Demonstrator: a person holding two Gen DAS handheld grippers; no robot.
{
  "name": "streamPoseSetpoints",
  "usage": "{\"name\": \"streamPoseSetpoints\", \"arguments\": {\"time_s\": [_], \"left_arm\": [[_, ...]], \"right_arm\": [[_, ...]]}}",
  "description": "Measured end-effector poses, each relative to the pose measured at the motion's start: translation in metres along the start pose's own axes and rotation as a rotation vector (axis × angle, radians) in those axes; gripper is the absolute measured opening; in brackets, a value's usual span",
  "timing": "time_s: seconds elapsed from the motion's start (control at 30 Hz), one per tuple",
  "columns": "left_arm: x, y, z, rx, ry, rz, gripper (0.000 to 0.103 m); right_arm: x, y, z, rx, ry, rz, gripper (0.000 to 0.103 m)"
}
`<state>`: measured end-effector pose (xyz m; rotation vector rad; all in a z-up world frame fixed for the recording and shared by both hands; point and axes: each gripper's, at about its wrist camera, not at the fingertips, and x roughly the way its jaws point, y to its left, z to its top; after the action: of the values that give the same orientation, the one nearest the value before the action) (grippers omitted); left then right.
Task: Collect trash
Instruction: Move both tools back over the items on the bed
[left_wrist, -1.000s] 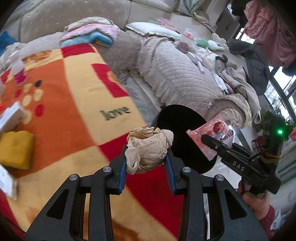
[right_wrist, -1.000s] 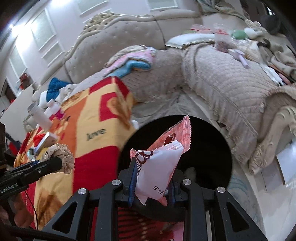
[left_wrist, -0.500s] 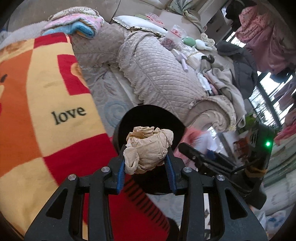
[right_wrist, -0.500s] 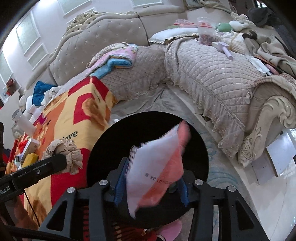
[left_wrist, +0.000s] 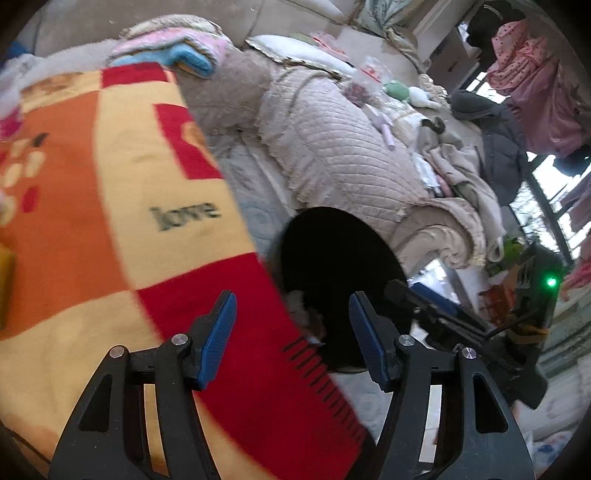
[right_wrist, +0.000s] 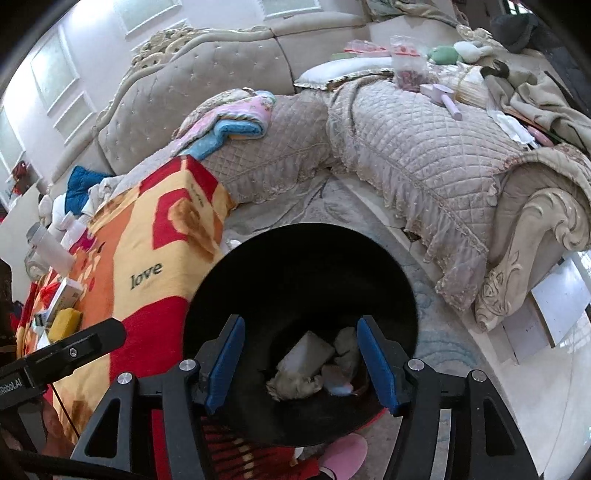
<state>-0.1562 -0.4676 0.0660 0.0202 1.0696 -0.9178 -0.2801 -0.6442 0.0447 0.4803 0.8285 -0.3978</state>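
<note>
Both claws released over the black bin

The left claw (left_wrist: 291, 325) and right claw (right_wrist: 301, 350) are seen opening, nothing gripped between the blue pads. In the right wrist view, crumpled paper (right_wrist: 293, 386) and a wrapper (right_wrist: 306, 352) are seen lying inside the black bin (right_wrist: 295, 266) at lower centre, beside the orange blanket (right_wrist: 147, 273).

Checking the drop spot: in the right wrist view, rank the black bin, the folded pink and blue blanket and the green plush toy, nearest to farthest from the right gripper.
1. Black bin, right below the right gripper.
2. Pink and blue blanket, on the sofa, upper left.
3. Green plush toy, far top right.
</note>
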Motion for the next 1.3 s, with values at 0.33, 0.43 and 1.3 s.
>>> {"name": "streamPoseSetpoints", "arguments": {"time_s": [0.33, 0.43, 1.3], "left_arm": [[-0.055, 0.056, -0.028, -0.02, -0.064, 0.227, 0.062], [-0.073, 0.08, -0.036, -0.039, -0.086, 0.281, 0.062], [-0.198, 0.269, -0.112, -0.342, -0.154, 0.476, 0.062]], "right_arm": [[0.012, 0.06, -0.011, -0.086, 0.044, 0.068, 0.063], [0.015, 0.087, -0.016, -0.135, 0.06, 0.094, 0.063], [0.052, 0.335, -0.074, -0.563, 0.184, 0.352, 0.07]]}}
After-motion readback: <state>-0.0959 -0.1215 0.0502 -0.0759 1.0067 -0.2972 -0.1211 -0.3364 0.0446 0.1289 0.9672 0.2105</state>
